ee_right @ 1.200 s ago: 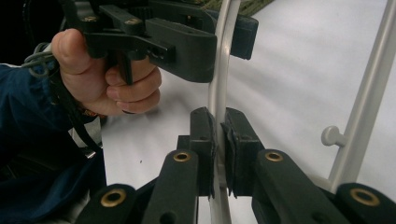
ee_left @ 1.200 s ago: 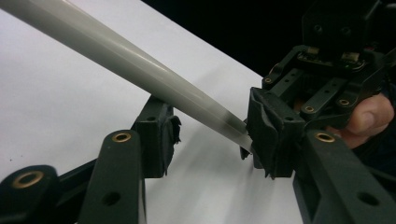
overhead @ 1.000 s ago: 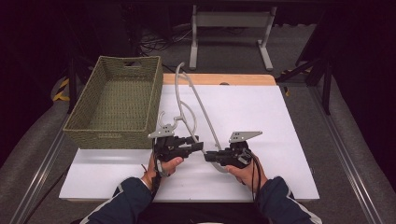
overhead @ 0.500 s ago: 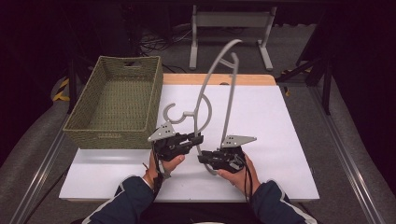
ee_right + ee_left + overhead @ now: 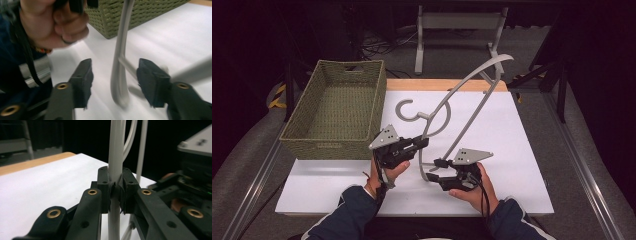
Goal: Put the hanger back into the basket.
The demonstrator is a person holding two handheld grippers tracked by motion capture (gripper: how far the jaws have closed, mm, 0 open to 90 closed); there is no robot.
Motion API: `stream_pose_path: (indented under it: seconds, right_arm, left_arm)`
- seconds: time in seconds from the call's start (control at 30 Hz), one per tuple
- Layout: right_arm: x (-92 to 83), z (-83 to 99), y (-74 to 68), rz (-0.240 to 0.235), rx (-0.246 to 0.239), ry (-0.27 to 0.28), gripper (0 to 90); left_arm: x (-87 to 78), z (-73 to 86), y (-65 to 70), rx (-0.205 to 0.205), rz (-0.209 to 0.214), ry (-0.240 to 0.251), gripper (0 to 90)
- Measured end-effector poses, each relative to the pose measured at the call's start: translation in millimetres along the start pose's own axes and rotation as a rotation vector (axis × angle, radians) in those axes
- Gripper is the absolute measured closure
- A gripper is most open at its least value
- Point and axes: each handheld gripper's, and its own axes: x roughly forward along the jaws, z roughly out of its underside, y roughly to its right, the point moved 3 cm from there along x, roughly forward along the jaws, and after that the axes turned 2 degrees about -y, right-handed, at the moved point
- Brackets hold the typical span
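Since half a second ago the grey hanger (image 5: 464,102) has been tipped further up: its far shoulder now reaches out past the table's back edge, where before it stood over the tabletop, and its hook has dropped lower, nearer the left gripper. The near end rests on the white table (image 5: 522,150), between the two grippers.

Left gripper (image 5: 115,188): jaws closed tight on the hanger's bar, pads pinching it from both sides. Its position looks unchanged from the earlier frame.

Right gripper (image 5: 113,81): jaws spread wide, the hanger's lower curved end standing in the gap, touching neither pad. The person's left hand (image 5: 53,23) is close in front of it.

Woven basket (image 5: 337,112) sits along the table's left edge, just beside the left gripper. Open white surface lies to the right of the hanger and behind it, up to the wooden strip (image 5: 432,84) at the back edge.
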Motion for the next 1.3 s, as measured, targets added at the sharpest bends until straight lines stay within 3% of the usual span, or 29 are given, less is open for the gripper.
stream_pose_path:
  seconds: [0.07,0.13,0.2,0.27,0.33,0.4,0.5,0.63,0.83,1.07,1.3]
  right_arm:
    - [-5.6,2.9,-0.1,-0.007,0.001,-0.006,37.0]
    - [-12.5,7.8,3.0,0.008,0.004,-0.02,33.3]
    - [-17.4,11.4,5.9,0.025,-0.011,-0.032,30.9]
    - [-29.6,19.6,14.2,0.093,-0.049,-0.046,29.9]
    - [-38.0,24.9,22.7,0.104,-0.039,-0.047,26.3]
    - [-48.2,32.4,35.2,0.218,-0.078,-0.064,23.6]
    - [-60.4,42.3,49.8,0.284,-0.086,-0.056,20.6]
    - [-78.0,54.6,68.9,0.36,-0.036,-0.033,19.3]
    - [-89.6,59.3,79.7,0.376,0.05,0.014,19.1]
    - [-88.0,58.8,77.4,0.382,0.038,0.016,17.9]
    - [-85.8,59.3,76.0,0.382,0.043,0.011,17.7]
  left_arm:
    - [-2.3,-2.9,-1.3,0.004,-0.034,-0.015,81.4]
    - [-3.0,-3.7,-1.5,0.002,-0.042,-0.02,81.6]
    - [-7.0,-8.2,-3.1,0.012,-0.083,-0.026,81.8]
    - [-8.6,-10.0,-3.4,0.022,-0.097,-0.035,81.8]
    - [-8.6,-10.4,-4.0,0.023,-0.102,-0.038,81.8]
    - [-8.1,-10.4,-5.0,0.039,-0.121,-0.052,81.9]
    - [-5.5,-10.3,-5.6,0.031,-0.131,-0.062,81.9]
    - [-5.1,-13.9,-9.6,0.039,-0.148,-0.067,81.9]
    - [-6.1,-21.0,-11.1,0.039,-0.17,-0.064,81.9]
    - [-16.9,-33.8,-12.6,0.044,-0.179,-0.046,81.9]
    - [-32.1,-47.4,-16.0,0.048,-0.215,-0.022,81.9]
